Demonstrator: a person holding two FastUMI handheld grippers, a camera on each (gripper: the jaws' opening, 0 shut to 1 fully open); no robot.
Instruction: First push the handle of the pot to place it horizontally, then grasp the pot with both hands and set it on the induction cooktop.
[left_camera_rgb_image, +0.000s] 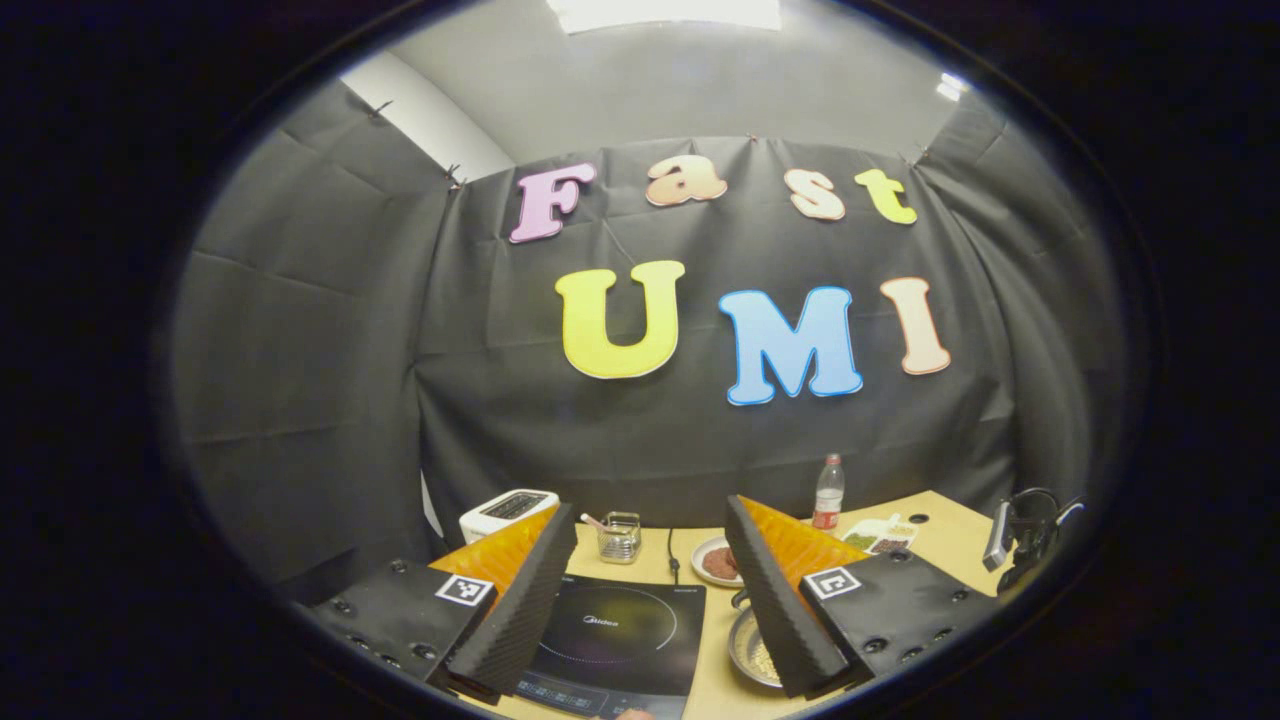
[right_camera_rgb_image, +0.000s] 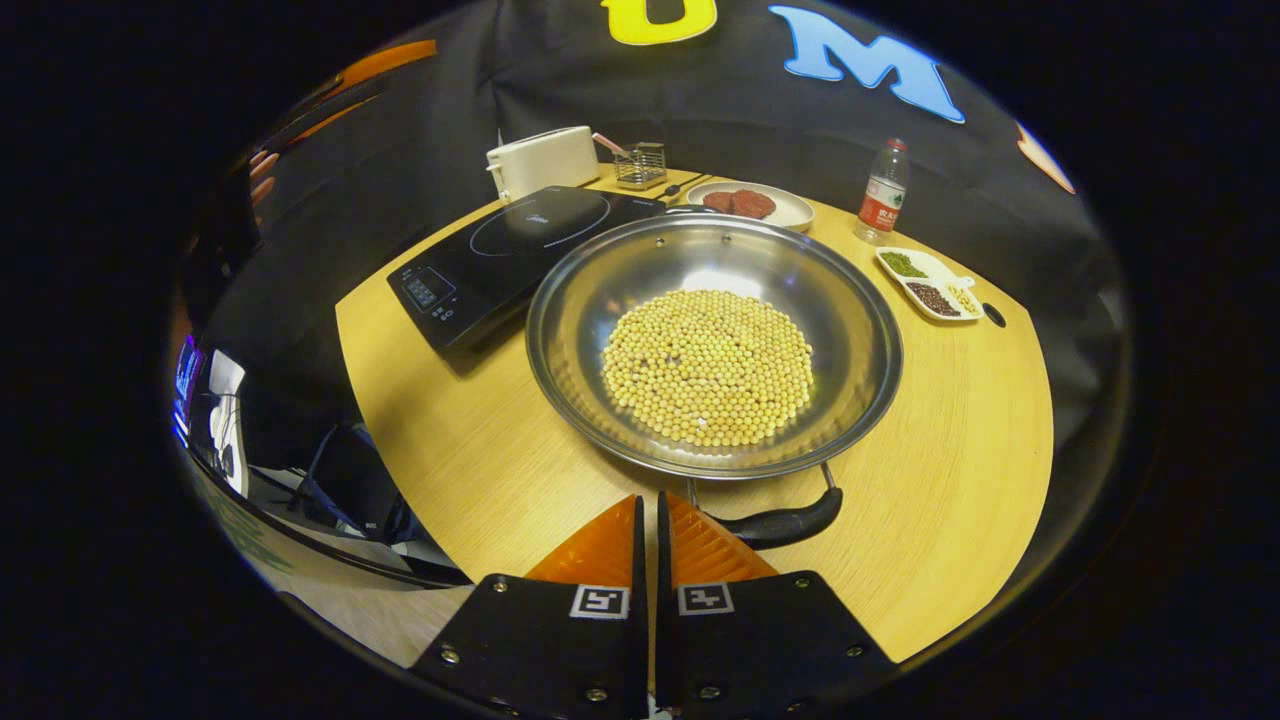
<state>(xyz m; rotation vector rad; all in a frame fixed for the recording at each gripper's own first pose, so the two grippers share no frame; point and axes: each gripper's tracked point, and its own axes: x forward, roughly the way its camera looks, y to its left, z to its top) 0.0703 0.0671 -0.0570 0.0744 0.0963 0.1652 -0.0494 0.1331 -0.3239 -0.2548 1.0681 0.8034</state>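
From my remote seat, the round wooden table (right_camera_rgb_image: 480, 450) is the biggest thing I see, with everything else set on it. I take the pot (right_camera_rgb_image: 712, 345) as my landmark: a wide steel pan near the table's middle, its floor covered by a flat layer of pale yellow beans (right_camera_rgb_image: 708, 365).

In the right gripper view the induction cooktop (right_camera_rgb_image: 500, 260) lies just left of the pot, black glass, and the pot's rim overlaps the cooktop's near corner (touching or only in front, I cannot tell). Beyond the cooktop, farther from the pot, stands a white toaster (right_camera_rgb_image: 542, 160). A small wire basket (right_camera_rgb_image: 640, 165) sits behind the pot, left of a white plate (right_camera_rgb_image: 790, 212) holding two dark red patties. Right of the pot and farther back stands a plastic bottle (right_camera_rgb_image: 882, 195); nearer, a divided dish (right_camera_rgb_image: 930, 283) of green, dark and yellow grains.

The pot's black handle (right_camera_rgb_image: 785, 522) sits at its near rim, lying crosswise just beyond my right gripper (right_camera_rgb_image: 648, 520). That gripper's orange fingers are closed together, only a thin slit between them, nothing held, apart from the handle.

In the left gripper view, the left gripper (left_camera_rgb_image: 650, 590) hovers with jaws spread wide, empty; the cooktop shows between its fingers, the pot's rim beside the right one.
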